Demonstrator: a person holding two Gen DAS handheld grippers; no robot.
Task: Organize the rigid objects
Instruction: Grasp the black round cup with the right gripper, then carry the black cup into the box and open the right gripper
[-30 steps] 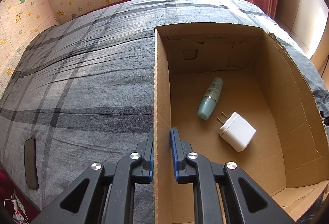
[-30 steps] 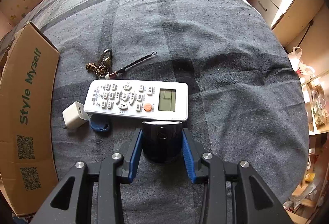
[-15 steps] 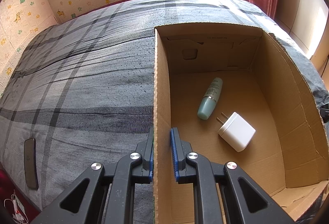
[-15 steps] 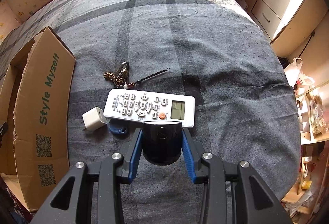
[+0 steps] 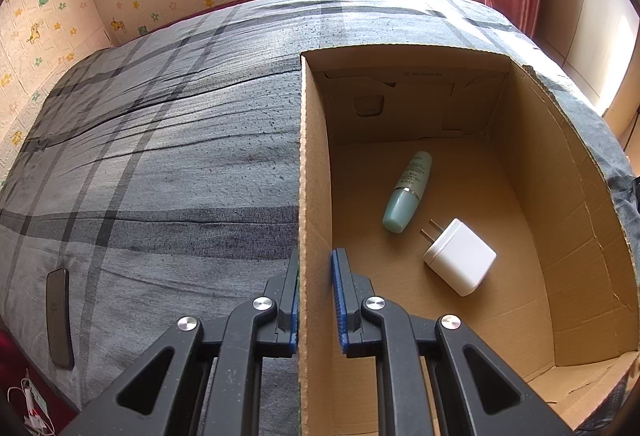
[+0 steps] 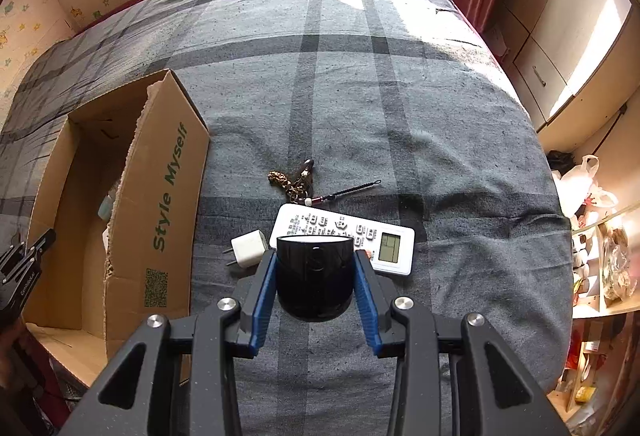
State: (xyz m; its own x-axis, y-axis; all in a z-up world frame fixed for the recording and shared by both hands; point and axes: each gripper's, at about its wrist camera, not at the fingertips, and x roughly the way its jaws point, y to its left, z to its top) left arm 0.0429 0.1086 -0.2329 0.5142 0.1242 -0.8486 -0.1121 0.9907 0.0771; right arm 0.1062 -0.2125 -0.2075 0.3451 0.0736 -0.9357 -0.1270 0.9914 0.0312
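- Gripping the near left wall of the open brown cardboard box (image 5: 520, 164), our left gripper (image 5: 315, 300) has its blue pads closed on the cardboard edge, one pad outside and one inside.
- Inside the box we see a pale green bottle (image 5: 408, 192) lying on its side on the floor, and just near and right of it a white square plug adapter (image 5: 460, 262), close to the bottle but apart from it.
- Our right gripper (image 6: 316, 288) is clamped on a glossy black round-bottomed cup (image 6: 314, 276), pads pressing both sides, held above the grey plaid bedspread (image 6: 360, 96).
- On the bedspread beyond the cup lies a white remote control with a small screen (image 6: 384, 240); left of it sits a second small white charger plug (image 6: 249, 248), and farther away a bunch of keys with a brass charm and dark cord (image 6: 296, 184).
- The box, printed "Style Myself" in green, stands left of these things.
- A dark flat phone (image 5: 59, 316) lies near the bed's left edge.
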